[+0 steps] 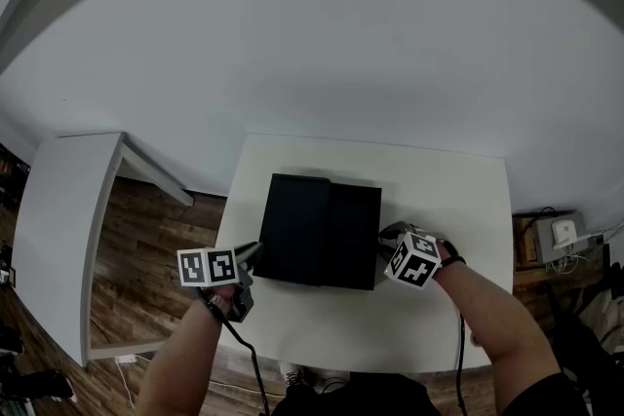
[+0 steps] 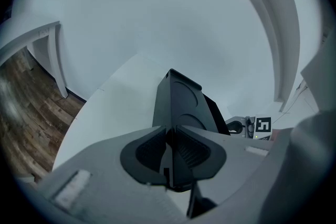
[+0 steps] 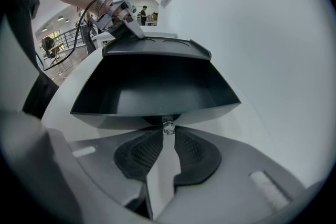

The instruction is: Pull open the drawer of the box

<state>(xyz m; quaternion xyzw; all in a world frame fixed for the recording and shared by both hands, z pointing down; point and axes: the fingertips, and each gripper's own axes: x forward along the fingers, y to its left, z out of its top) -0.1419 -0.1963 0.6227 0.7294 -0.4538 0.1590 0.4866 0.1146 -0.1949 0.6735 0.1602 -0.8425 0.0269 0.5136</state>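
A black box (image 1: 297, 229) lies on the white table (image 1: 429, 200), with its drawer (image 1: 353, 234) slid partway out to the right. In the right gripper view the drawer (image 3: 152, 86) is empty and its small metal knob (image 3: 168, 126) sits pinched between the tips of my right gripper (image 3: 168, 131). In the head view that right gripper (image 1: 388, 237) is at the drawer's front. My left gripper (image 1: 252, 253) is at the box's opposite, left end. In its own view the left gripper (image 2: 172, 136) is closed over the thin near edge of the box (image 2: 181, 102).
A second white desk (image 1: 58, 219) stands to the left across a strip of wood floor (image 1: 156, 248). A white wall runs behind the table. A grey device with cables (image 1: 556, 234) sits off the table's right edge. A cable trails from each gripper toward me.
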